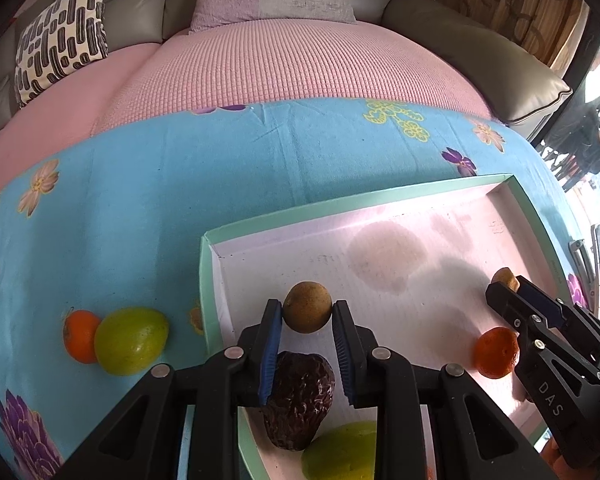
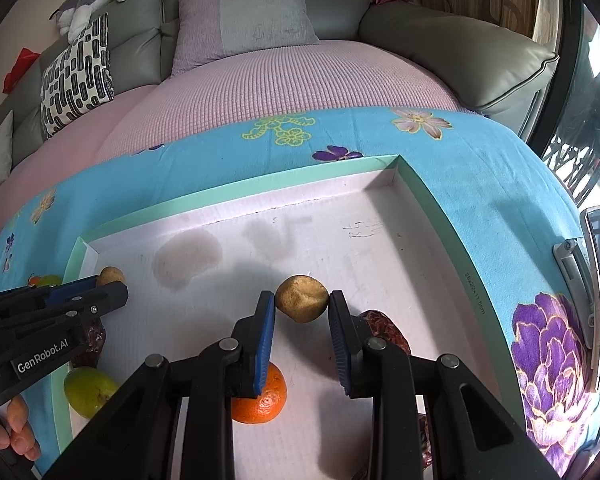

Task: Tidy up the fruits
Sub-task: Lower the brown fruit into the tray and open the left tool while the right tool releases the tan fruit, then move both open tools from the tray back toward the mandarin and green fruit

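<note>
Left gripper (image 1: pixel 307 312) clamped on a round tan fruit (image 1: pixel 307 307), matte speckled skin, held over the box (image 1: pixel 206 280) near its left wall. Right gripper (image 2: pixel 302 300) clamped on a lumpier tan fruit (image 2: pixel 302 298), mid-box. Both point steeply down, so release is straight below (dark wrinkled fruit (image 1: pixel 300 400) under left, orange (image 2: pixel 260 400) under right). Box floor is stained cardboard.
</note>
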Demonstrator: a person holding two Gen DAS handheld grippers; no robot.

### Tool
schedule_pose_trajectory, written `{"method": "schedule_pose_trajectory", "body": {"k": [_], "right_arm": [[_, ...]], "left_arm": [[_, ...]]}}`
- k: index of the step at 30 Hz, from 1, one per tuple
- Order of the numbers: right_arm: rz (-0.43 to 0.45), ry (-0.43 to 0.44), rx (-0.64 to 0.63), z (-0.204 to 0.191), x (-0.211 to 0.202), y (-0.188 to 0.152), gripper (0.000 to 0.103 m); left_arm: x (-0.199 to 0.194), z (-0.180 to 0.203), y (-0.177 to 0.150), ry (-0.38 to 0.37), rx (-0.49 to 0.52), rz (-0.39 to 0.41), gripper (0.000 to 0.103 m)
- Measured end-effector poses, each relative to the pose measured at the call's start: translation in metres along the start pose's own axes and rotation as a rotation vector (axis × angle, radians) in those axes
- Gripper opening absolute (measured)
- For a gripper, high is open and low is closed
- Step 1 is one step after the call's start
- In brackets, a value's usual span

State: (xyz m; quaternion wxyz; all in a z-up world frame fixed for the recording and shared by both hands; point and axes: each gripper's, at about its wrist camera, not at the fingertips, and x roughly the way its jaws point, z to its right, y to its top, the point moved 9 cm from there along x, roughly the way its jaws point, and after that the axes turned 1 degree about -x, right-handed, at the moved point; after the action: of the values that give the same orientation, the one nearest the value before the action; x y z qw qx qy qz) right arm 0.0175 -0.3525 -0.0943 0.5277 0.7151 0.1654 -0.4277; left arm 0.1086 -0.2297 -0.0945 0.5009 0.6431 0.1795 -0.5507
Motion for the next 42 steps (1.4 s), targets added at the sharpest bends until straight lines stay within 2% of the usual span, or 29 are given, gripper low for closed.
{"method": "schedule_pose_trajectory", "body": {"k": [13, 28, 29, 30, 31, 32, 34, 37, 39, 42], "right_arm": [[-0.005, 0.007, -0.003, -0.004, -0.002, -0.002, 0.029], [0.021, 0.019, -0.060, -0.025, -0.022, -0.001, 0.030], [0.023, 0.016, -0.065, -0.027, -0.024, -0.001, 0.034], [0.024, 0.013, -0.070, -0.029, -0.025, -0.002, 0.043], [0.023, 0.013, -0.073, -0.030, -0.026, -0.003, 0.049], [0.022, 0.015, -0.074, -0.031, -0.027, -0.003, 0.054], [0.018, 0.019, -0.075, -0.033, -0.028, -0.004, 0.054], [0.019, 0.011, -0.080, -0.033, -0.029, -0.004, 0.057], [0.025, 0.002, -0.071, -0.031, -0.029, -0.003, 0.077], [0.020, 0.005, -0.051, -0.028, -0.028, -0.003, 0.078]], "left_arm": [[-0.025, -0.008, 0.002, 0.012, -0.025, 0.029, 0.029], [-0.062, -0.043, -0.007, 0.022, -0.116, 0.090, 0.030], [-0.063, -0.046, -0.009, 0.023, -0.124, 0.090, 0.030], [-0.063, -0.049, -0.011, 0.027, -0.129, 0.092, 0.032], [-0.063, -0.052, -0.013, 0.033, -0.129, 0.094, 0.040], [-0.064, -0.056, -0.014, 0.045, -0.130, 0.095, 0.057], [-0.065, -0.063, -0.017, 0.062, -0.132, 0.101, 0.070], [-0.063, -0.071, -0.021, 0.076, -0.138, 0.102, 0.073], [-0.062, -0.076, -0.024, 0.086, -0.143, 0.102, 0.080], [-0.060, -0.081, -0.028, 0.083, -0.152, 0.100, 0.083]]}}
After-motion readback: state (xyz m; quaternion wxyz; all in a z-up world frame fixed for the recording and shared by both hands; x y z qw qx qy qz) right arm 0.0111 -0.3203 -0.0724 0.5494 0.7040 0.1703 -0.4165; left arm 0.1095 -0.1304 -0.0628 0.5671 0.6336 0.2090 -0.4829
